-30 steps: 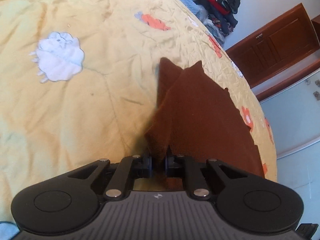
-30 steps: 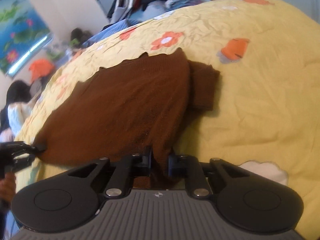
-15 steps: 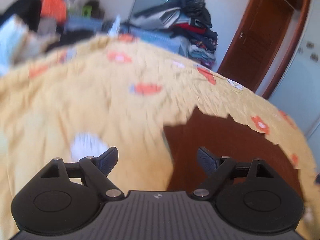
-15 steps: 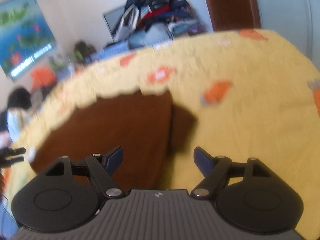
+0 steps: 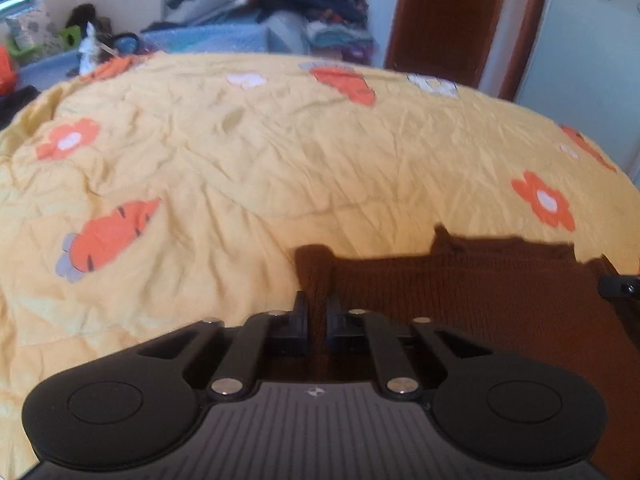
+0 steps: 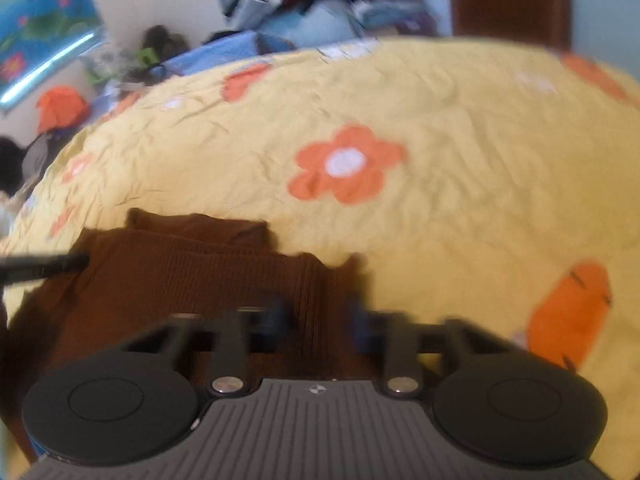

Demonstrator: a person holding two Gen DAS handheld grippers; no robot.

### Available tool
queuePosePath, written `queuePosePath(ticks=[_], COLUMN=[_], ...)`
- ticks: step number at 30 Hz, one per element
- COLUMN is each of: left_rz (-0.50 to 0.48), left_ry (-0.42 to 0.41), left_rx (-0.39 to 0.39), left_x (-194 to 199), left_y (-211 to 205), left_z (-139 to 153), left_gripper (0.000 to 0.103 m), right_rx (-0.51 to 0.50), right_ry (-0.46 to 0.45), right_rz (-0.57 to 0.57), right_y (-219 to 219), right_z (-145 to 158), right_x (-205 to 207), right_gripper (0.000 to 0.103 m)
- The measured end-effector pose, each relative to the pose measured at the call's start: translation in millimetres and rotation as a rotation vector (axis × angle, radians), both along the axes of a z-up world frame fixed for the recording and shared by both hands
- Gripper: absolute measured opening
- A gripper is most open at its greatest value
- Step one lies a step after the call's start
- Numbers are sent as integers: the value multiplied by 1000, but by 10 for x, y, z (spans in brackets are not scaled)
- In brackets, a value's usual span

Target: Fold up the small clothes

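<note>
gripping the near edge of the brown knit garment [image 5: 472, 304], the left gripper [image 5: 316, 312] has its jaws drawn together on a narrow ribbed strip at the garment's left side, having just closed there. the right gripper [image 6: 320, 316] has also just been closing; its jaws stand a little wider, with a band of the same garment [image 6: 208, 280] between them at its right side, but blur leaves it unclear whether the pads already press on the cloth. between the two grippers the garment lies spread flat on the yellow quilt [image 5: 280, 168], its near hem by the cameras and its uneven far edge towards the middle of the bed. beyond it the quilt runs on, printed with orange flowers and carrots, to a pile of clothes [image 5: 312, 4] and a brown door [image 5: 448, 16] at the far wall.

judging by this, a fresh fold is beginning: both near corners are being taken up. the next move calls for a firm right-hand hold, then lifting both corners evenly and carrying them to the far edge, keeping the cloth taut so it lands square.
</note>
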State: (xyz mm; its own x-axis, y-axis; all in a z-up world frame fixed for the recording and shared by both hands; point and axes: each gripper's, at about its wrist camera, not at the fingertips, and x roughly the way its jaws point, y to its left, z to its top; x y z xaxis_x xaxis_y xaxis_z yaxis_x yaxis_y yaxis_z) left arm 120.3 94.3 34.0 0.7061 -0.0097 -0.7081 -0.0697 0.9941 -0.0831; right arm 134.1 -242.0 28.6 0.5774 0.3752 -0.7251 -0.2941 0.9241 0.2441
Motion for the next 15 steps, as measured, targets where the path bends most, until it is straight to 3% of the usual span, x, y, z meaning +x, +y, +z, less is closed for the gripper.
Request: queuePosePath(ticks=[2, 4, 6, 7, 8, 9, 10, 11, 13, 14, 15], left_rz=[22, 8, 0, 8, 11, 14, 27, 33, 28, 23, 11], left_ry=[-49, 2, -25, -25, -24, -26, -32, -51, -139, -176, -198], left_rx=[-2, 27, 64, 66, 70, 86, 116, 140, 158, 161, 161], left_x=[-61, -23, -61, -70, -84, -106, -149, -207, -349, -393, -401], left_y=[75, 72, 34, 24, 9, -9, -37, -67, -143, -199, -265], left_z=[60, -57, -113, -89, -53, -7, 66, 138, 285, 332, 351], left_gripper=[7, 7, 8, 10, 11, 18, 23, 35, 59, 78, 81], right_rx=[35, 95, 55, 15, 23, 37, 54, 65, 79, 91, 110], right_ry=[-53, -103, -63, -47, -84, -75, -56, -55, -137, -180, -212], right_rz=[-13, -42, -47, -42, -54, -71, -94, -110, -139, -153, -156], right_y=[-46, -154, -126, -79, -69, -74, -90, -112, -152, -166, -150], right_z=[108, 196, 61, -51, -89, -83, -57, -10, 162, 265, 337], right_x=[-45, -94, 1, 31, -3, -13, -18, -46, -201, -289, -354], right_gripper=[19, 19, 19, 20, 30, 37, 55, 64, 65, 66, 68])
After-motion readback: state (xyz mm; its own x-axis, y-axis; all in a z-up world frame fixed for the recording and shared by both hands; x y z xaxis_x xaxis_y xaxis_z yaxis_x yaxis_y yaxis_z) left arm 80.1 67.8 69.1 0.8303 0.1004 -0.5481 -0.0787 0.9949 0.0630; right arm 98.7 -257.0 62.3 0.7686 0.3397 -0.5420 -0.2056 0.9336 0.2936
